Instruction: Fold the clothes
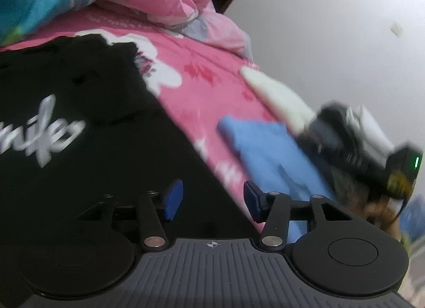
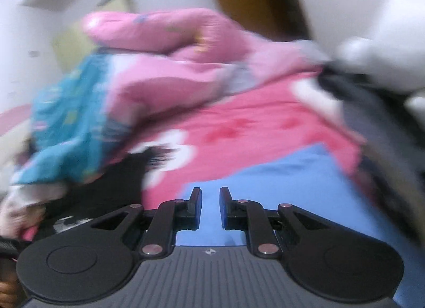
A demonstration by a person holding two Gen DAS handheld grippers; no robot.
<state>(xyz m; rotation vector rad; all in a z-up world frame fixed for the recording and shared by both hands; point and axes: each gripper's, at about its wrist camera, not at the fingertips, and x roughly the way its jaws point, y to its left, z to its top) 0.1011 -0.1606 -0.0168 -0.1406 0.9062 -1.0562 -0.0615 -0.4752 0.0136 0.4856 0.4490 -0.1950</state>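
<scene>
A black garment with white lettering lies on the pink bed sheet. My left gripper is open and empty above the garment's right edge. A light blue garment lies to the right on the sheet. It also shows in the right wrist view, where my right gripper hovers over it with a narrow gap between the jaws and nothing between them. The black garment lies at the left there. The right gripper's body shows at the right of the left wrist view.
A pink quilt and a teal patterned cloth are piled at the back of the bed. A white wall stands behind it. Both views are blurred by motion.
</scene>
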